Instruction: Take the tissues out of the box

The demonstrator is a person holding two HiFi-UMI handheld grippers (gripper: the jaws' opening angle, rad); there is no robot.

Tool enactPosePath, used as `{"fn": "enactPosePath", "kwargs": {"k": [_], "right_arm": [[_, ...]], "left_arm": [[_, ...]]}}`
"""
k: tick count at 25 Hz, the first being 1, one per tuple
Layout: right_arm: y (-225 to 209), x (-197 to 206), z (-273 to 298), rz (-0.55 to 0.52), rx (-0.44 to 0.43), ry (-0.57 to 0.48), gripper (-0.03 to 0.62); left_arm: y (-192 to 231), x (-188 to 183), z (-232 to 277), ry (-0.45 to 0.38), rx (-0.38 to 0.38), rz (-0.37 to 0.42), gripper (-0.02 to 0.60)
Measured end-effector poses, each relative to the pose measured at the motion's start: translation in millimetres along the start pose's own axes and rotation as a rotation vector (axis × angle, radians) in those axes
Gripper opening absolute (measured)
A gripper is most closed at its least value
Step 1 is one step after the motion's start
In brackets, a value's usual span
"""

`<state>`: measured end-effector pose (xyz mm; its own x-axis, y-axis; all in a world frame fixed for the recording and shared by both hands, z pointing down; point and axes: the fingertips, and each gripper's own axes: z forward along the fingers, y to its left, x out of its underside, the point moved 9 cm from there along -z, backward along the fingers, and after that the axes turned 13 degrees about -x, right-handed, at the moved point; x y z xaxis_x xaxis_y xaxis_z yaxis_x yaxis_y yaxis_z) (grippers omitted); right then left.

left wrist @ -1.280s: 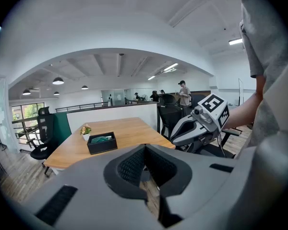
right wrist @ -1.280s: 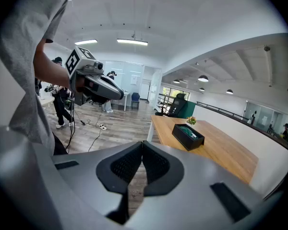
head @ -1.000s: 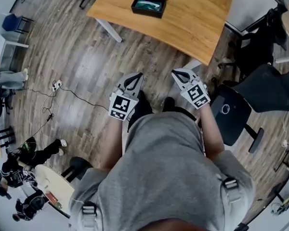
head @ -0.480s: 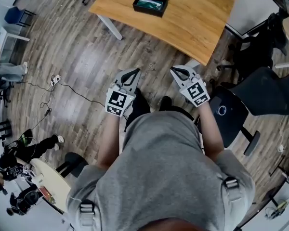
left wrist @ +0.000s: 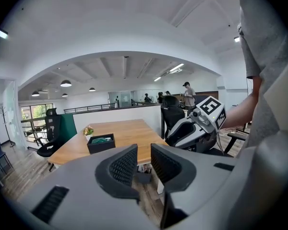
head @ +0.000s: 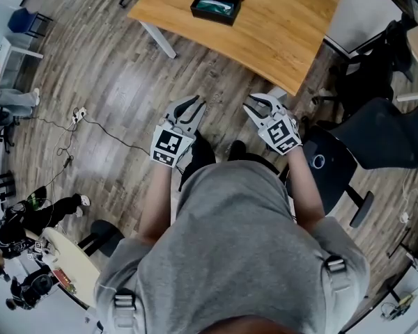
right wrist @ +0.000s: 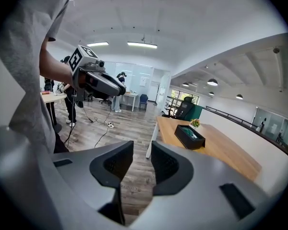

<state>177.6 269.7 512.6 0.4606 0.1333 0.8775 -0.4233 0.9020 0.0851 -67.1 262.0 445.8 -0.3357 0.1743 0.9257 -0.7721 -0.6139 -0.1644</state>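
So far nothing is out: the one black box (head: 217, 6), teal contents showing, sits on the single wooden table (head: 285, 26), well apart from both tools. Left gripper (head: 188, 104) and right gripper (head: 258, 101), two in all, have just been opening: jaws narrowly apart, nothing between them. Approach and every tissue pull remain, I judge.

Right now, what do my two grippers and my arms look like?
The left gripper and right gripper match: pale grey shells, dark curved jaws with ribbed pads, and a cube of black-and-white square markers on each. Both pairs of jaws have just been opening, nothing between them. You wear a grey short-sleeved T-shirt with buckled shoulder straps.
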Motion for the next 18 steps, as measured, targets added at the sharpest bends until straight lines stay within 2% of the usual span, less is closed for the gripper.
{"fn": "enactPosePath", "kwargs": {"k": [3, 7, 12, 18], "right_arm": [[-3, -1, 0, -0.011, 0.004, -0.005, 0.176], [-6, 1, -3, -0.019, 0.002, -0.005, 0.216], [-9, 7, -4, -0.028, -0.016, 0.051, 0.287], [-12, 10, -11, -0.021, -0.01, 0.039, 0.313]], "left_arm": [[-3, 0, 0, 0.016, -0.002, 0.002, 0.125], [-9, 4, 2, 0.011, 0.001, 0.014, 0.165], [-18, 2, 5, 0.05, 0.039, -0.007, 0.218], [-25, 0, 9, 0.04, 0.03, 0.009, 0.242]]}}
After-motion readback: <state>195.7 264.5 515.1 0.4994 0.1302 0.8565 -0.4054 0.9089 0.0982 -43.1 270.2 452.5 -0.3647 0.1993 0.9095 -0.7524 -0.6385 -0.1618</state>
